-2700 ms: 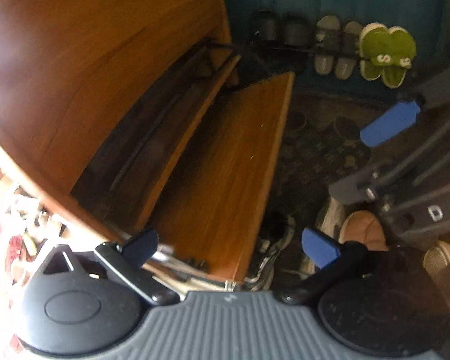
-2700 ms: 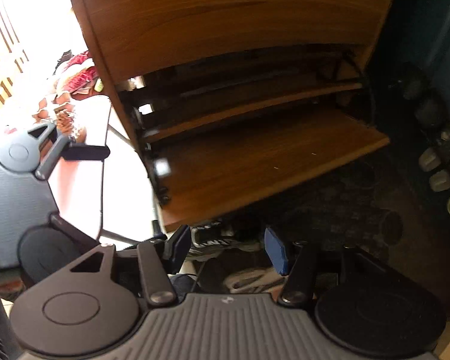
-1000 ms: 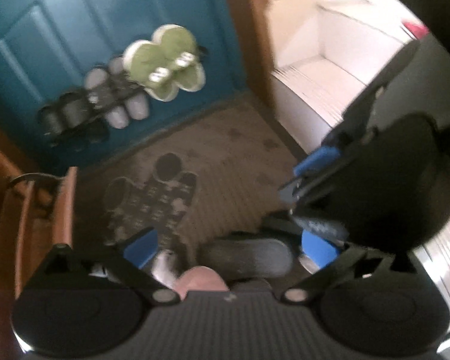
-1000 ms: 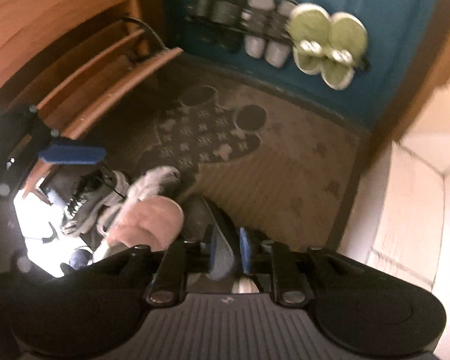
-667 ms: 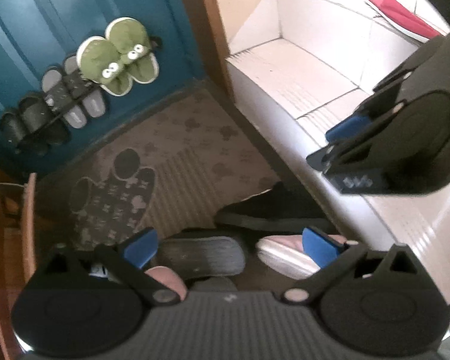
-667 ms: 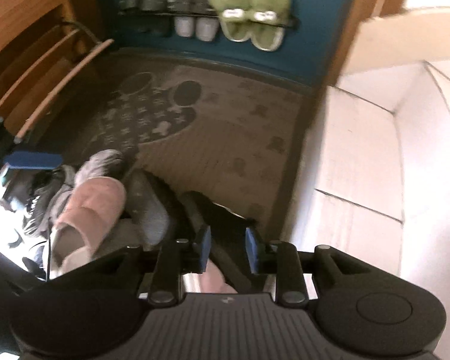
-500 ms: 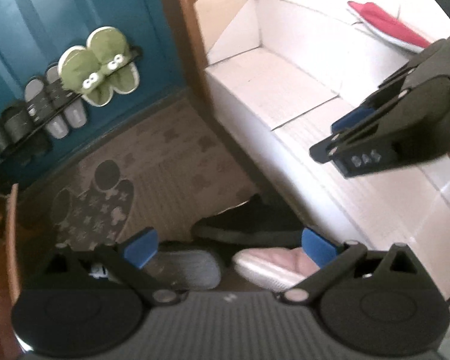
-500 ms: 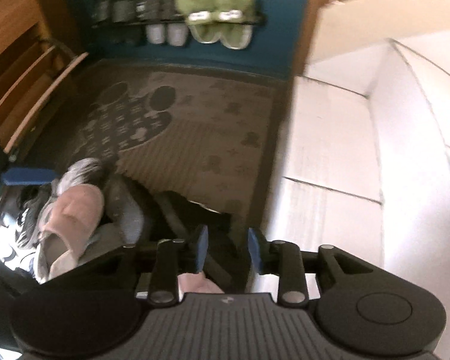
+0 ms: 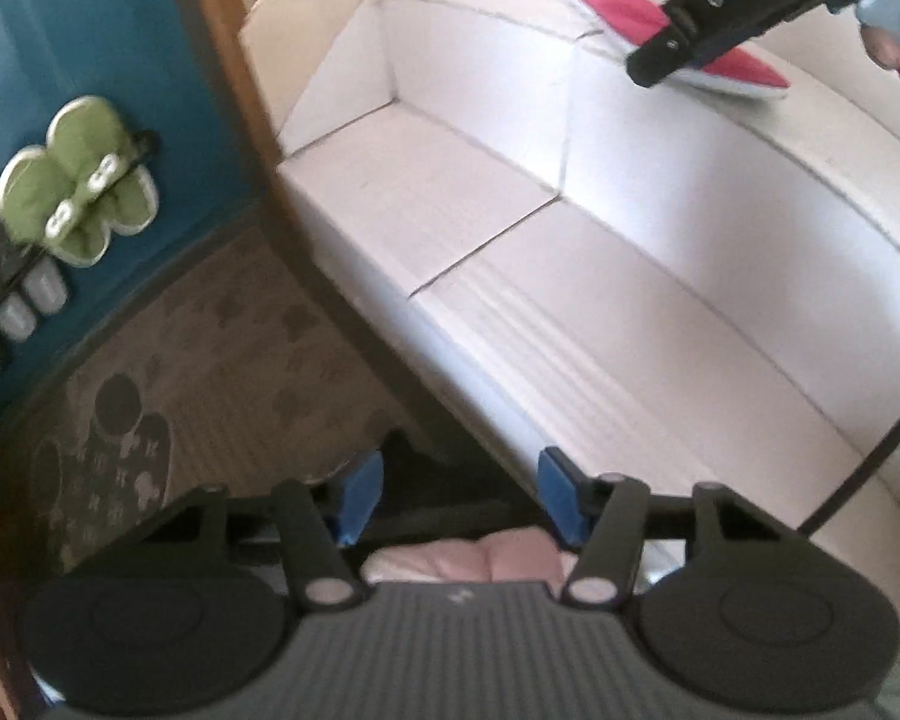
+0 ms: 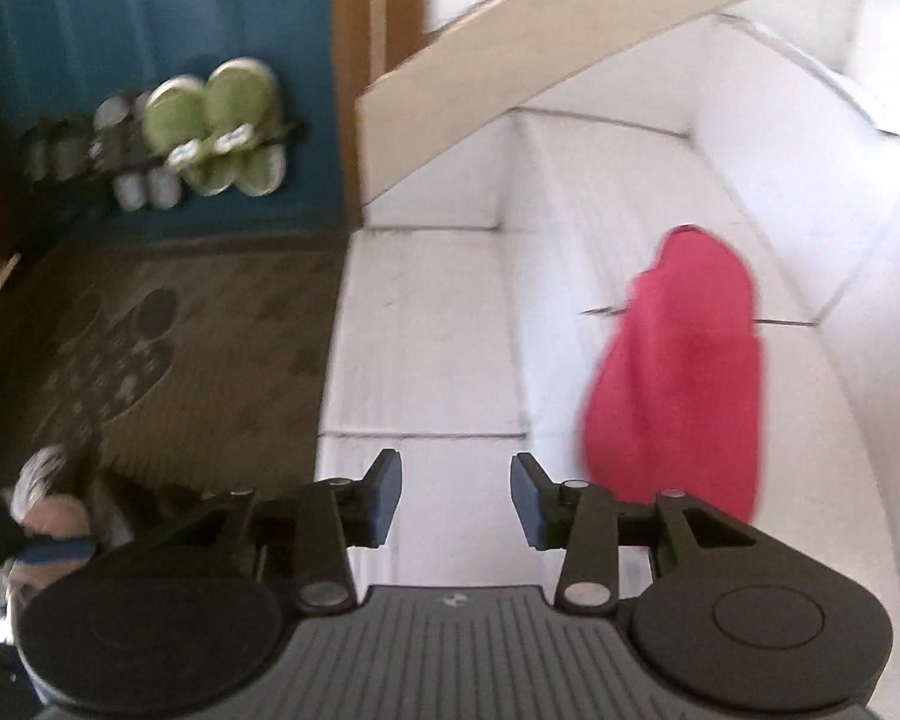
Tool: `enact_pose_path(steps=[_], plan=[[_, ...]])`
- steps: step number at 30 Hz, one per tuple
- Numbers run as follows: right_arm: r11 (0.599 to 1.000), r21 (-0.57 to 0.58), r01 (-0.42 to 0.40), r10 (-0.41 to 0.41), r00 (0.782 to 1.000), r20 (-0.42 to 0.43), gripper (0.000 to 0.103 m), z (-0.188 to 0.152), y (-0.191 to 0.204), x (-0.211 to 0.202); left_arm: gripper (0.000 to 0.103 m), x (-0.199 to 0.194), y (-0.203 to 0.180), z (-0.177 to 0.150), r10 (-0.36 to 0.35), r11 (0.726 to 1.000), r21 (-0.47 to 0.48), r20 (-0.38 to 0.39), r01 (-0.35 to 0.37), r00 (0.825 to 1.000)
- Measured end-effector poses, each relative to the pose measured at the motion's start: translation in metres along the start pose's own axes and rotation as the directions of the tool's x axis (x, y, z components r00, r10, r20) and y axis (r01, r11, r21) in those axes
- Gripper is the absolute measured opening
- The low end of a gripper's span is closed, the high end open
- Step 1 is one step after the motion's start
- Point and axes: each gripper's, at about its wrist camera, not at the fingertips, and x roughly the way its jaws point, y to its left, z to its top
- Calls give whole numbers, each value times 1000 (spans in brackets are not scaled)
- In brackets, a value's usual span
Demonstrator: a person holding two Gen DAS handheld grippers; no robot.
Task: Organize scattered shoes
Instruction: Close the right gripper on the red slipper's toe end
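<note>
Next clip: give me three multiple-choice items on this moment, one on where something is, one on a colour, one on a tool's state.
1. Where does the red slipper lie?
A. On the white steps
B. On the mat
C. On the door rack

2. What colour are the frog slippers on the door?
A. Pink
B. Green
C. Grey

3. How is the right tool?
A. Shut on a shoe
B. Shut, empty
C. Open, empty

Answers: 1 A, the red slipper rests on the white steps. 2 B, the frog slippers are green against the blue door. 3 C, the right tool shows a clear gap with only step behind it.
</note>
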Motion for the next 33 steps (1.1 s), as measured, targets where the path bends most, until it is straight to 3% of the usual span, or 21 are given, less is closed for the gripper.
enact_pose_path(steps=[8, 10, 12, 17, 20, 26, 33], plan=[[996, 58, 73, -75, 997, 35, 40, 13, -39, 4, 52, -7, -32, 43, -50, 997, 59, 48, 47, 998], [993, 90, 81, -85, 996, 40, 40, 16, -50, 8, 74, -11, -38, 50, -60, 996, 64, 63, 56, 996], [989, 123, 84, -90, 995, 39, 40, 19, -59, 13, 84, -18, -42, 52, -43, 997, 63, 99, 37, 994], [983, 172, 64, -69, 997, 26, 40, 26, -71, 30, 86, -15, -45, 53, -29, 999, 31, 78, 27, 997], [981, 184, 61, -63, 998, 7, 39, 24, -73, 42, 94, -13, -45, 52, -17, 1000, 22, 56, 16, 998], [975, 216, 47, -53, 998, 22, 19, 18, -75, 54, 95, -10, -44, 43, -13, 998, 54, 34, 11, 999], [975, 218, 35, -47, 997, 53, 15, 13, -68, 47, 98, -9, -41, 31, -24, 998, 63, 18, 23, 1000]])
